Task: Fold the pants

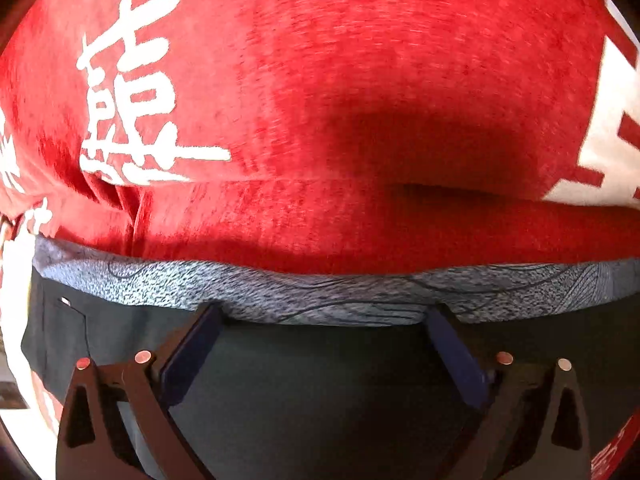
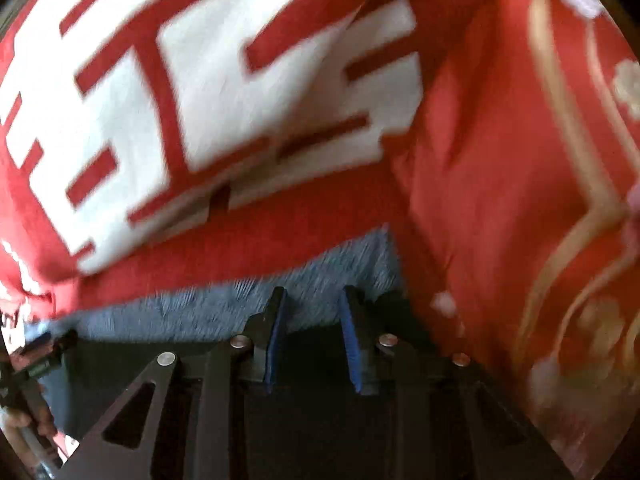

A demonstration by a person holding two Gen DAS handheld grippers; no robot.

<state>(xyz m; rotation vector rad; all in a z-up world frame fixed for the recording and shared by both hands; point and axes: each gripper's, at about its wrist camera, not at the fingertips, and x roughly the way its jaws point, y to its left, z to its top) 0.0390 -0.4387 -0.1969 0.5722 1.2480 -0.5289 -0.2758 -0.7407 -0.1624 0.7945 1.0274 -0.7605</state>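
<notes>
The dark pants (image 1: 312, 376) lie flat under my left gripper (image 1: 322, 314), with their grey heathered waistband (image 1: 280, 288) just past the fingertips. The left gripper's jaws stand wide apart over the pants and hold nothing. In the right wrist view the same grey waistband (image 2: 224, 304) shows, blurred, at the tips of my right gripper (image 2: 312, 300). Its blue-padded jaws stand partly apart over the dark pants fabric (image 2: 312, 360), with nothing clamped between them.
A red cloth with white characters (image 1: 320, 100) covers the surface beyond the pants. In the right wrist view (image 2: 500, 160) it also carries gold patterns on the right. The person's hand holding the other gripper (image 2: 28, 400) shows at the lower left.
</notes>
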